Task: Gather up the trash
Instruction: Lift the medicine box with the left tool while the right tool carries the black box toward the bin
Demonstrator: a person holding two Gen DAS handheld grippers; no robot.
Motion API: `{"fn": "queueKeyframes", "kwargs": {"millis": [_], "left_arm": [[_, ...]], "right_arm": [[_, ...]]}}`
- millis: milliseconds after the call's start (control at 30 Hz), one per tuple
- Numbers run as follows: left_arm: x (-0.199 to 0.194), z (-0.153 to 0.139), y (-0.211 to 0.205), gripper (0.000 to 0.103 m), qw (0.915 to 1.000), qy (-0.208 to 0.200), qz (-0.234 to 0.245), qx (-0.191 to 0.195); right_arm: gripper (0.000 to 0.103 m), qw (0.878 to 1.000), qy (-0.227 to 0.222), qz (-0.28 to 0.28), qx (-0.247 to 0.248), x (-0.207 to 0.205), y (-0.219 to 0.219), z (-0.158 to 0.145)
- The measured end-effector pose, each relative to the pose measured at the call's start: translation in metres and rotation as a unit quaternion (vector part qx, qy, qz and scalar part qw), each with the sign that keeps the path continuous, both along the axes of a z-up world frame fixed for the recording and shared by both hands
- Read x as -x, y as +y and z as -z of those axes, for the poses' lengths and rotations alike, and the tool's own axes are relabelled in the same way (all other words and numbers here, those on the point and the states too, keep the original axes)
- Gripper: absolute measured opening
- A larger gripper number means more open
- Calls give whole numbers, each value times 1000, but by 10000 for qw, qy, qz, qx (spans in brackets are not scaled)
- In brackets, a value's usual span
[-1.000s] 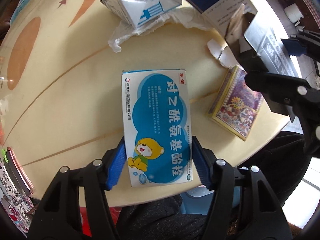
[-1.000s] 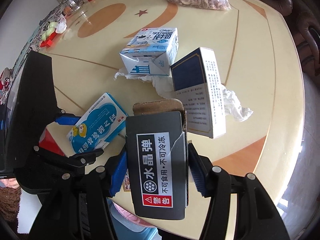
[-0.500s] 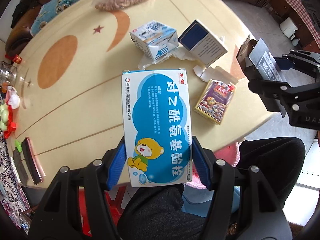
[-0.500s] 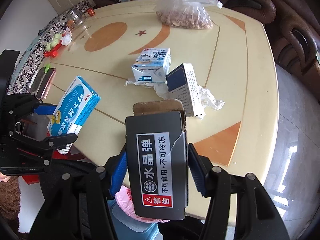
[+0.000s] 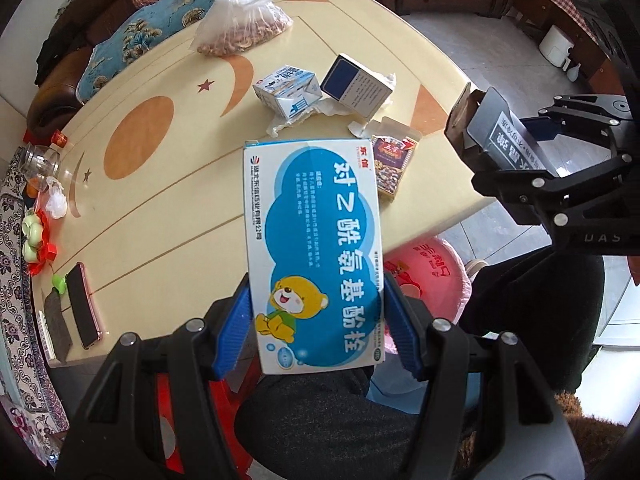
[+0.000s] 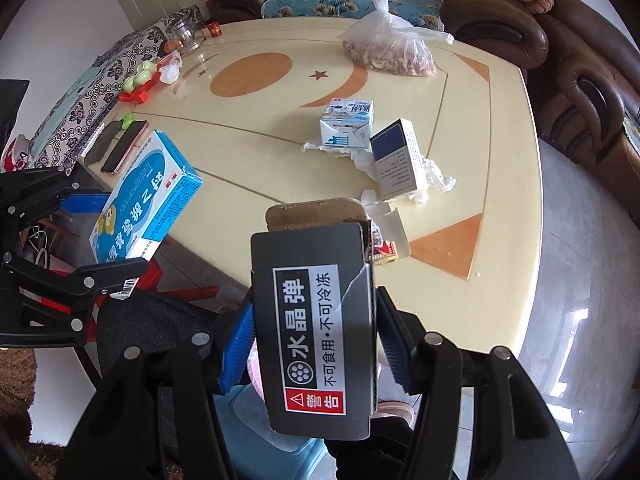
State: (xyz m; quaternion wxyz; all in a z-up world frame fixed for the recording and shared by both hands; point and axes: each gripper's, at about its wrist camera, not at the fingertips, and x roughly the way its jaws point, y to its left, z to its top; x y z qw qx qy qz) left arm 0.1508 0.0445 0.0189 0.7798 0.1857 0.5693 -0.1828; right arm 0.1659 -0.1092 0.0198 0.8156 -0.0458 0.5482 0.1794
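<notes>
My left gripper (image 5: pixel 318 326) is shut on a blue and white medicine box (image 5: pixel 314 240) with a cartoon bear, held above the table's near edge. The same box (image 6: pixel 140 204) shows at the left of the right wrist view. My right gripper (image 6: pixel 312 340) is shut on a black carton (image 6: pixel 316 320) with a warning label, also lifted off the table; that black carton (image 5: pixel 488 128) appears at the right of the left wrist view. On the cream table (image 5: pixel 168 184) lie a milk carton (image 5: pixel 288 88), a navy and white box (image 5: pixel 356 84), crumpled tissue (image 6: pixel 432 176) and a small colourful packet (image 5: pixel 394 160).
A plastic bag of nuts (image 6: pixel 392 52) sits at the table's far side. Two phones (image 5: pixel 82 304), a glass jar (image 6: pixel 186 34) and red and green trinkets (image 5: pixel 36 240) lie along the left edge. A pink bag (image 5: pixel 428 276) hangs below the table. A brown sofa (image 6: pixel 580 80) rings the far side.
Both grippers have risen and pulled back from the table with their boxes still held. More of the table, the sofa and the floor has come into view.
</notes>
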Motion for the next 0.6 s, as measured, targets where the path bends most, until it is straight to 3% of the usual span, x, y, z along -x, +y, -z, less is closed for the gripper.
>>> {"fn": "queueKeyframes", "kwargs": {"millis": [367, 600], "left_arm": [[48, 21, -10, 61, 9995, 43, 291, 134], [61, 46, -14, 61, 9989, 159, 384, 221]], "right_arm": [[56, 10000, -28, -81, -41, 53, 6, 0], [56, 9999, 30, -38, -125, 75, 4, 16]]}}
